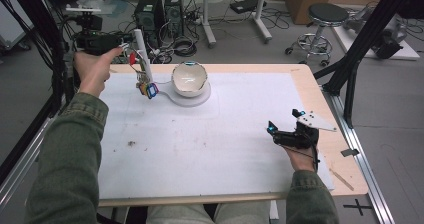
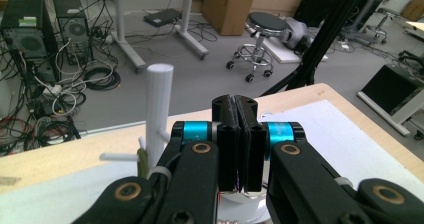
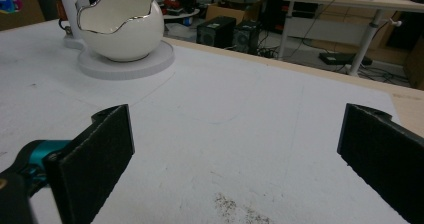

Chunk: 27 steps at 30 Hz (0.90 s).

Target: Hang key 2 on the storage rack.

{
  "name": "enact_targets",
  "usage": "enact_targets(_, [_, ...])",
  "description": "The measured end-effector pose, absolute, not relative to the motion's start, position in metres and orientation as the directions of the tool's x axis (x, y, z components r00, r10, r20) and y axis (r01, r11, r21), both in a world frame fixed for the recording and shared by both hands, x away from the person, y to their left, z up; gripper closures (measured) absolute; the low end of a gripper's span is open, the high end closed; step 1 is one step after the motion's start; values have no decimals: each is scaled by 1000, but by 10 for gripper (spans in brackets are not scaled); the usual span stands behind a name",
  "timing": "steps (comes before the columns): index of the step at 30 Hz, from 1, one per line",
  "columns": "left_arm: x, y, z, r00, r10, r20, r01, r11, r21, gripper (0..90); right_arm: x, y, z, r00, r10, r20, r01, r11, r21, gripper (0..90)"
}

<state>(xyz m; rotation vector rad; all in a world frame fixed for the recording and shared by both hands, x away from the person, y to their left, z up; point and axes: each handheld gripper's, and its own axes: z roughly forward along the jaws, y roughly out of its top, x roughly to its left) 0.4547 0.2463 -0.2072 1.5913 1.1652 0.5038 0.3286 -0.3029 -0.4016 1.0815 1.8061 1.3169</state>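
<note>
A white peg post (image 1: 141, 54) stands at the mat's far left with small coloured tags (image 1: 148, 90) hanging from it. Beside it, a white egg-shaped bowl (image 1: 190, 78) with a jagged rim sits on a round white base (image 1: 196, 99). My left gripper (image 1: 124, 45) is held up just left of the post, and in the left gripper view its jaws (image 2: 240, 109) are shut with nothing visible between them, the post (image 2: 159, 109) just to their left. My right gripper (image 1: 282, 120) rests low at the table's right side. It stands open (image 3: 240, 149) and empty, facing the bowl (image 3: 122, 24).
A white mat (image 1: 210, 149) covers the wooden table (image 1: 345, 164), with dark specks (image 1: 131, 144) on its left part. Beyond the far edge are computer towers (image 1: 150, 14), cables and a stool (image 1: 325, 19). Black frame struts (image 1: 360, 49) rise at the right.
</note>
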Motion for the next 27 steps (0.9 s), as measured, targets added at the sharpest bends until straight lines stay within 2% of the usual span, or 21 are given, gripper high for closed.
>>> enact_targets(10, [475,236,-212,408,889,-208,451,2,893,878,328,-304,-401,-448,893,-37,237,158,958,7])
enact_targets(17, [489,234,-221,375,893,-247,468,48,883,879,327,-304,-402,-454,890,-47,238,172,956,7])
enact_targets(27, [504,232,-232,325,918,-228,493,41,869,878,326,-305,-401,-451,892,-43,238,166,957,7])
